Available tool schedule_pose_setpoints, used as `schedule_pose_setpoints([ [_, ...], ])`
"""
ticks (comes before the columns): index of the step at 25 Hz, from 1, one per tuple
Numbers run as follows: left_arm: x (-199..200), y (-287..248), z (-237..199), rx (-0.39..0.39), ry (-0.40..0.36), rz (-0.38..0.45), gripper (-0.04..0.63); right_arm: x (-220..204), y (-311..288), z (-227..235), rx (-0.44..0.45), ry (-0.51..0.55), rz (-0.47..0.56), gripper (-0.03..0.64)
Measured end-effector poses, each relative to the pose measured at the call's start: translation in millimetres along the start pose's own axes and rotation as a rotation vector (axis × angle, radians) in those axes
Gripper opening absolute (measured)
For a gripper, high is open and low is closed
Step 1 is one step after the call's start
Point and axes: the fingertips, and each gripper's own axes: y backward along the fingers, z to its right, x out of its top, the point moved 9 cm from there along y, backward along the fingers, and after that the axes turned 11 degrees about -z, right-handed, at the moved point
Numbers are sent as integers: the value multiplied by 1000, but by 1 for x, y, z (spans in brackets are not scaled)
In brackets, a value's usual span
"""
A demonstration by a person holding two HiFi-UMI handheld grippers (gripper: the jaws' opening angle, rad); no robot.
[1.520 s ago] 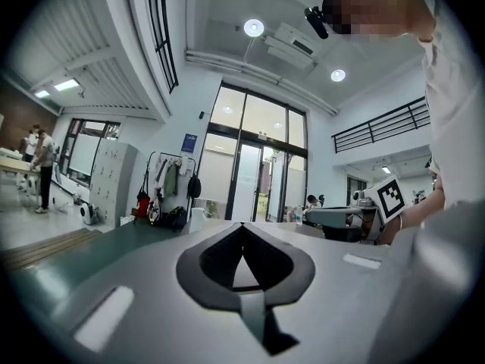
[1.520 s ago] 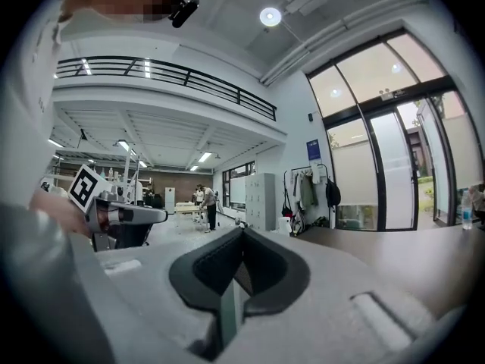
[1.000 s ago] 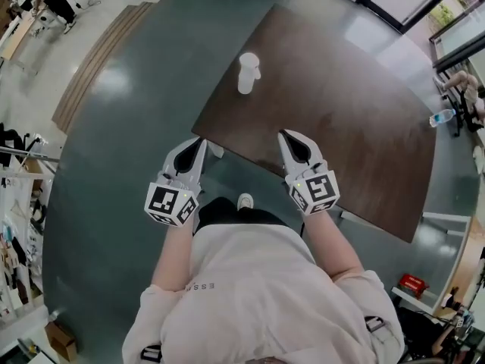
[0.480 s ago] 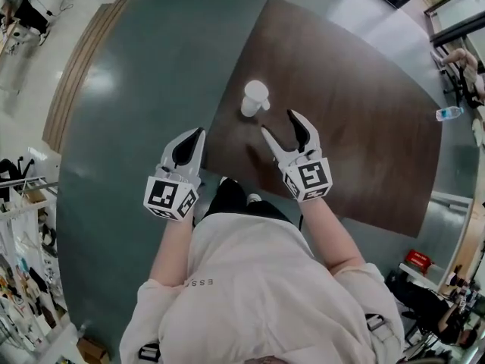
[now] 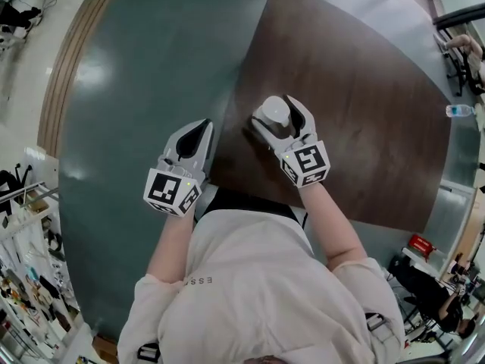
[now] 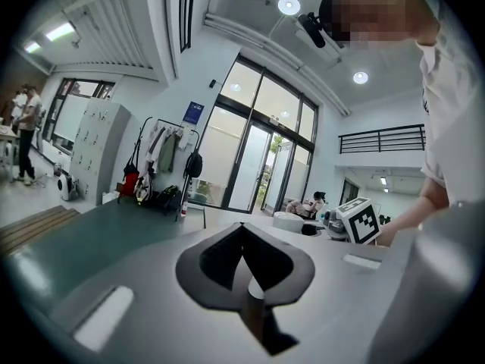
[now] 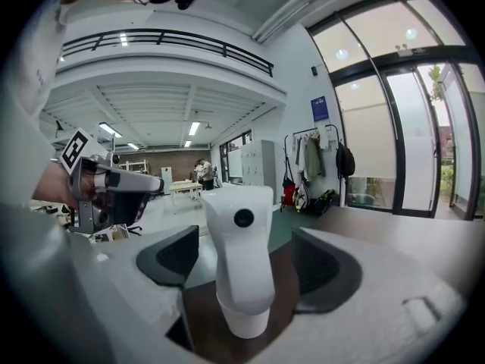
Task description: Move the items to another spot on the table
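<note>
White bottle (image 7: 241,233) stands mid-frame near the table's (image 5: 364,112) lower-left edge, untouched between the right gripper's (image 5: 276,120) jaws, which have just been opening wide. Left gripper (image 5: 198,127) is closed and empty. The bottle is probably light, rigid, smooth plastic and tippy, so grip its mid-body squarely.

Left gripper (image 5: 200,126): left of centre in head view, pointing up-frame. Jaws pressed together, nothing between. Marker cube on its near end. My left forearm (image 5: 168,245) bare, running straight down-frame.

Right gripper (image 5: 275,117): at centre, higher in frame than left, tilted toward upper left. Jaws just been opening, now wide apart. Bottle (image 7: 241,233) stands between them, gap at each pad, no touch. My right forearm (image 5: 332,222) bare, angling to lower right.

Grippers apart, not touching.
</note>
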Motion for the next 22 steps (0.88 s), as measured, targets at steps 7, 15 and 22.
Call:
schedule_pose_setpoints([
  [7, -11, 5, -14, -19, 34, -21, 14, 1, -14, -7, -6, 35, -25, 201],
  [15, -1, 16, -9, -55, 31, -26, 14, 4, 1, -15, -29, -7, -35, 196],
  [22, 10, 21, 13, -142, -30, -36, 14, 15, 47, -29, -108, -23, 27, 195],
])
